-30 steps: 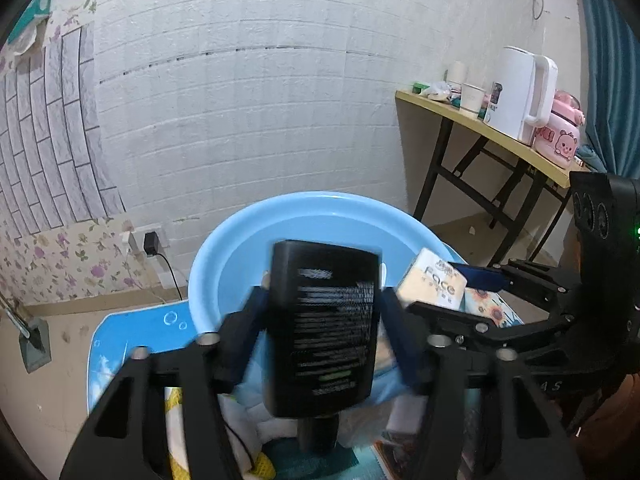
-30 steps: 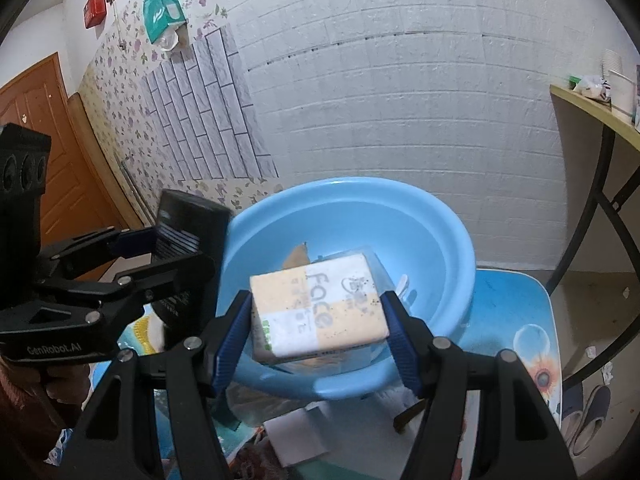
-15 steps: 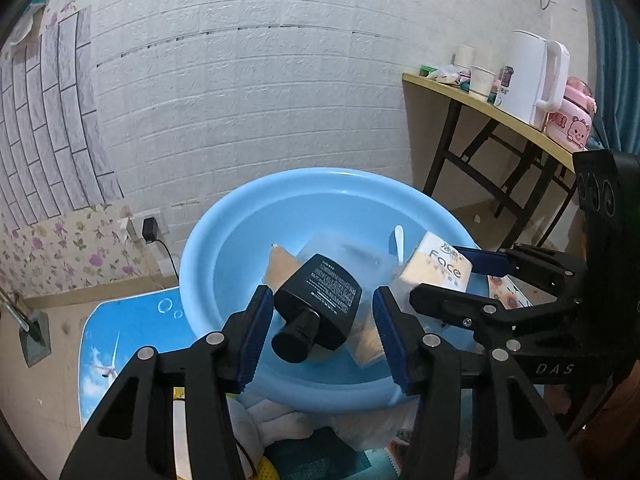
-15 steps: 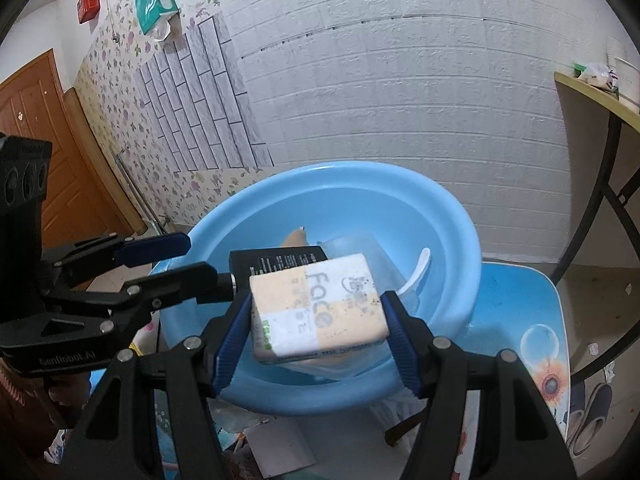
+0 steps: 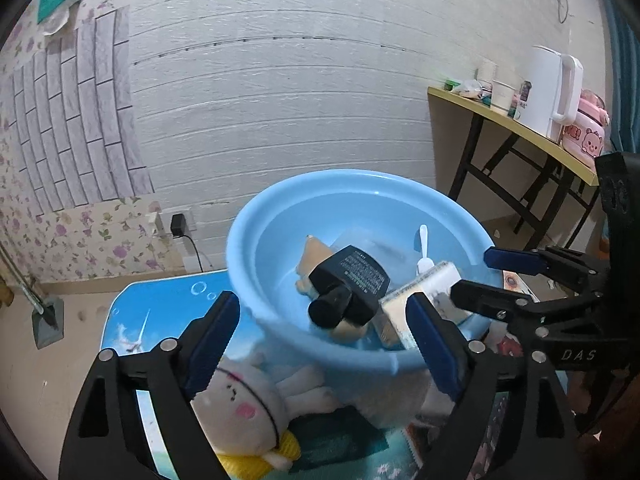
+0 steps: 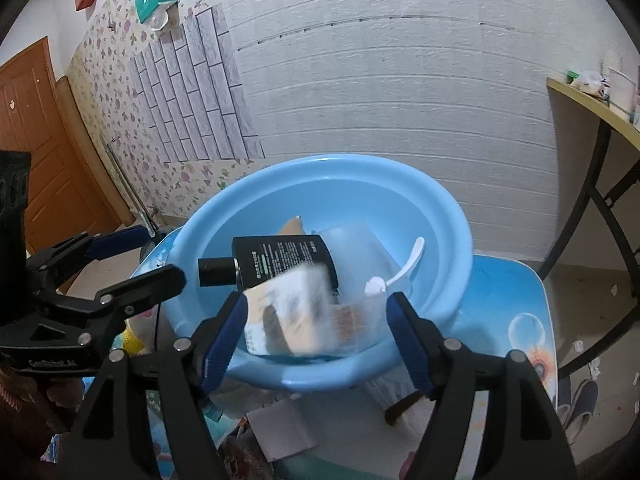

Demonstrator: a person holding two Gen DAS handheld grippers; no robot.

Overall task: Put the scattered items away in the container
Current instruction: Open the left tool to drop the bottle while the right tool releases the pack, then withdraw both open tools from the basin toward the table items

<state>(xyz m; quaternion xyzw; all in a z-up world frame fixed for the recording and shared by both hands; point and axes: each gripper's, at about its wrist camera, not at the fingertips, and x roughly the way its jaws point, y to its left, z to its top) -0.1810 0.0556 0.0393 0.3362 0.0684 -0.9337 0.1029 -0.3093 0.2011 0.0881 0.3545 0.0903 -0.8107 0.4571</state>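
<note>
A light blue basin stands on a small blue table. A black bottle lies inside it with a white spoon and a clear pack. A tissue pack is blurred, dropping into the basin between my right fingers. My left gripper is open and empty at the basin's near left rim. My right gripper is open at the near rim. A white plush toy lies on the table below the left gripper.
A blue printed table holds the basin, with cloths and paper at its front. A yellow side table with a white kettle stands at the right wall. A wooden door is at the left.
My left gripper opened and dropped the black bottle into the basin, then drew back left. My right gripper opened and the tissue pack is falling into the basin.
</note>
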